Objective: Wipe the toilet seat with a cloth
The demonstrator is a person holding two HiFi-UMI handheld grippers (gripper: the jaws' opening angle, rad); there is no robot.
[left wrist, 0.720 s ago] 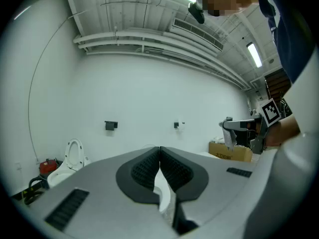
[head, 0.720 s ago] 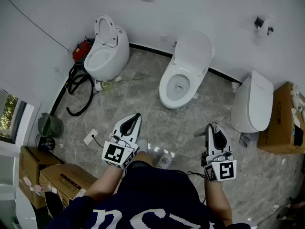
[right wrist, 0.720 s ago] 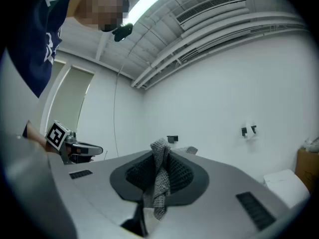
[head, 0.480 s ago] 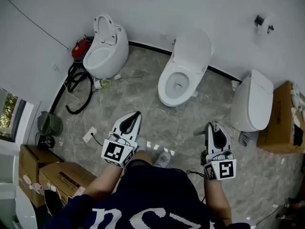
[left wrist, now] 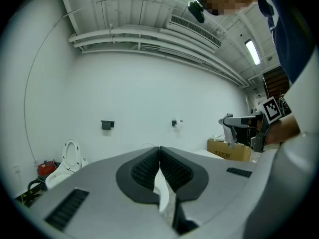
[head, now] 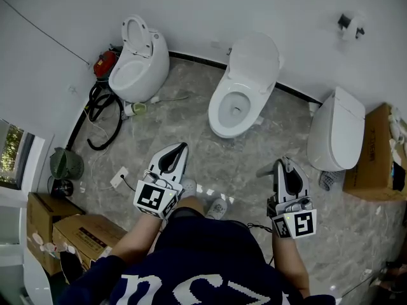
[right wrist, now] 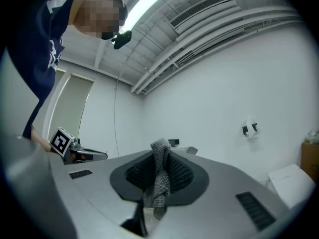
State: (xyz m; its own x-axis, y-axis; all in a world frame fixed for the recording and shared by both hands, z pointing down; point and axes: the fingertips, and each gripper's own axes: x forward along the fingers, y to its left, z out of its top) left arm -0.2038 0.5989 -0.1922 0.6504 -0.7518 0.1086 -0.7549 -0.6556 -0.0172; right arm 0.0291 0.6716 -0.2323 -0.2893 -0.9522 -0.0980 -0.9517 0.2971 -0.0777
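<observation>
— Nearest to us, what are we holding?
— Our right gripper [head: 283, 164] has its jaws clamped on the grey knitted cloth [right wrist: 159, 176], which droops from between them. Our left gripper [head: 182, 148] has its jaws pressed together on nothing.
— Which step are we at?
— The approach, we judge. Both grippers hang over the stone floor [head: 210, 161], well apart from every toilet, and no wiping has begun.
— And next?
— We'd carry the cloth forward to the middle toilet [head: 254, 62], lid up, and lay it flat on the toilet seat [head: 218, 114]. The closed toilet [head: 336, 132] on the right would need opening first.
</observation>
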